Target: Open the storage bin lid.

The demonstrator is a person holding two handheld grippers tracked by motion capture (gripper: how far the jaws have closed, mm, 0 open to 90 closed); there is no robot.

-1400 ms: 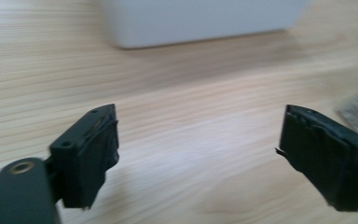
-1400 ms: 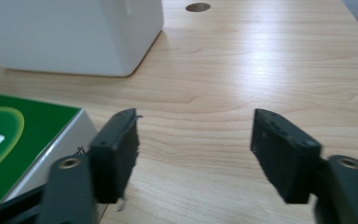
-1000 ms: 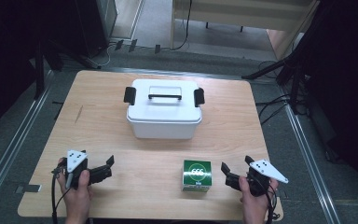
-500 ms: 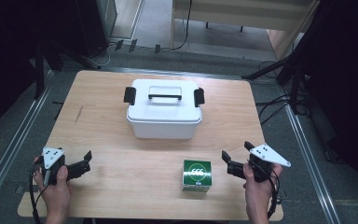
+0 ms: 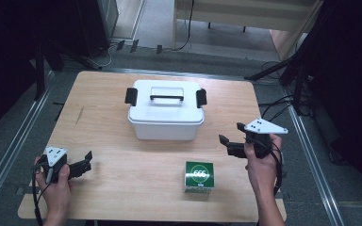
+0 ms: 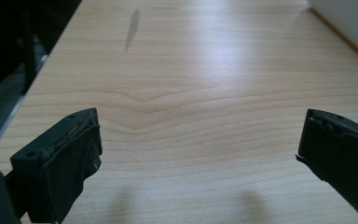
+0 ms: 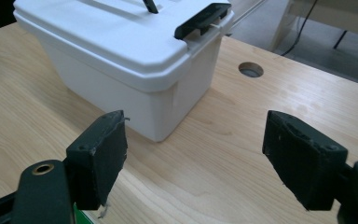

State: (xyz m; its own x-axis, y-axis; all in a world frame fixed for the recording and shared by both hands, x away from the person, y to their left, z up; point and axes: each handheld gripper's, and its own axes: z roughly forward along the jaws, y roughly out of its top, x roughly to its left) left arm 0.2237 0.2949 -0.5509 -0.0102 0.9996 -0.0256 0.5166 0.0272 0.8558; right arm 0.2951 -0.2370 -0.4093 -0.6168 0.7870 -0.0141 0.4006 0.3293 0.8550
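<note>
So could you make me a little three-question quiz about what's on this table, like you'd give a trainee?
1. True or false: the lid of the white box is on, with a black latch at each end.
2. Which thing lies nearer the right hand-held gripper: A) the white box, B) the green carton, C) neither, both lie equally near?
3. Fill in: the left hand-held gripper has its jaws ____ with only bare table between them.

Key
1. True: the lid sits closed, latches at both ends.
2. B: the carton lies just below and left of that gripper in the high view.
3. Open.
</note>
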